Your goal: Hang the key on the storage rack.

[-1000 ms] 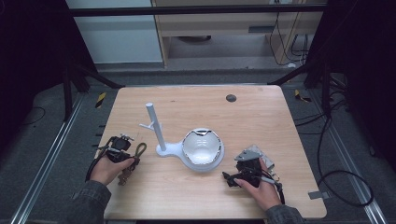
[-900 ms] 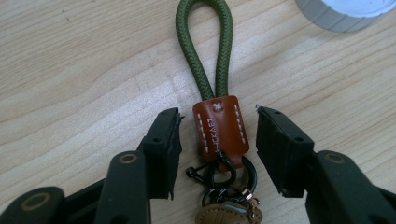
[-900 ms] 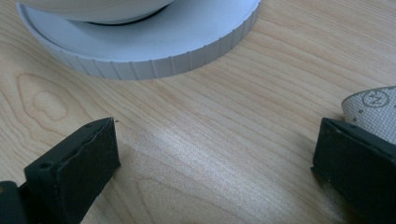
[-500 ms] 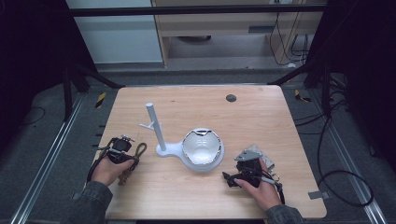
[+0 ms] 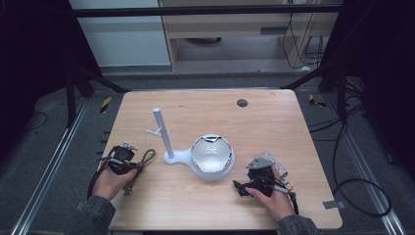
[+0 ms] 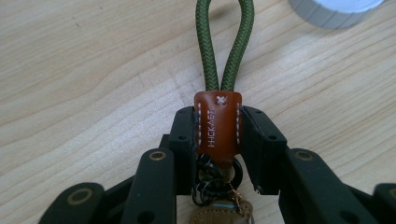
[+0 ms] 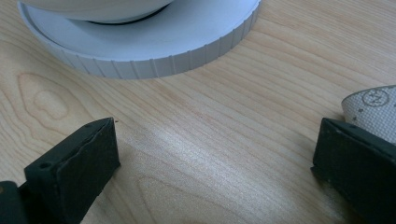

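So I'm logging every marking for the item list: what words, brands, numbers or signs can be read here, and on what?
"HICKAWEY", roughly, some letters unsure: stamped lengthwise on the brown leather tab of the green cord loop, held between the left gripper jaws.
A white stitched cross: near the tab's top.
A round printed mark on the pale perforated piece: too blurred to read.

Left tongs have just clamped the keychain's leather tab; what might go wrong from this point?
The left tongs have just been closing and pinch only the narrow brown leather tab of the green braided cord loop, so it might twist or slip when lifted. The dangling keys could snag underneath. The white hook stand is close by; a swinging loop might knock it.
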`<state>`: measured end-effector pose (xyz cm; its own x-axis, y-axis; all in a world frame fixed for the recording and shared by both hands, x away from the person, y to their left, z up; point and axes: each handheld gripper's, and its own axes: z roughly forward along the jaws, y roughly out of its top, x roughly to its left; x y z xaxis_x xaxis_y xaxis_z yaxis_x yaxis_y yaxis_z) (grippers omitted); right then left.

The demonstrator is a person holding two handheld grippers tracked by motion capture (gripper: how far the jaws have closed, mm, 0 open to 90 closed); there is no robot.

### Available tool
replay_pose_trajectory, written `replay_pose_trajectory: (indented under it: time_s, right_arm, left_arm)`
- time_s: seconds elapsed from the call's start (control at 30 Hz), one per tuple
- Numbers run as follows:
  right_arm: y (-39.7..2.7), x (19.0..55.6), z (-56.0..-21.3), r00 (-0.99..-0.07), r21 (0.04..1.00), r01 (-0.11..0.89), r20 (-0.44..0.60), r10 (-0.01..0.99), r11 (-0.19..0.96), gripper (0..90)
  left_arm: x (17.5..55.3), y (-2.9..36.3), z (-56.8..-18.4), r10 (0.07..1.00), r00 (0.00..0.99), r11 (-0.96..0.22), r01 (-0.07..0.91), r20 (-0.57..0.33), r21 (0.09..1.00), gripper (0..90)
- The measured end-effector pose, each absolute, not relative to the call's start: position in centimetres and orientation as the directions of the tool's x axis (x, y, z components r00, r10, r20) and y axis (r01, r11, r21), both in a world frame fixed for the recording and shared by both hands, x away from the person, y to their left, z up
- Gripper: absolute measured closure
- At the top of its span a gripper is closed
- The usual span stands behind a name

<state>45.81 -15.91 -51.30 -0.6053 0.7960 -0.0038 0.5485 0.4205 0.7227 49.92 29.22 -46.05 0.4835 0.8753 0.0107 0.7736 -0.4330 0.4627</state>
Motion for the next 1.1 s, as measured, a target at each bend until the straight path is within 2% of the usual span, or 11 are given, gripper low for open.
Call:
replay_pose_trajectory:
  time_s: [0.3, 1.1]
  right_arm:
    - [-15.9, 45.8, -51.3, -0.605, 0.723, 0.549, -0.003, 0.796, 0.421, 0.3]
    - [-15.9, 45.8, -51.3, -0.606, 0.723, 0.548, -0.004, 0.795, 0.421, 0.3]
  left_arm:
    - [48.4, 29.9, -44.5, 0.874, 0.486, -0.409, 0.715, 0.017, 0.567, 66.1]
    - [45.8, 30.0, -42.4, 0.857, 0.514, -0.399, 0.624, 0.031, 0.672, 66.1]
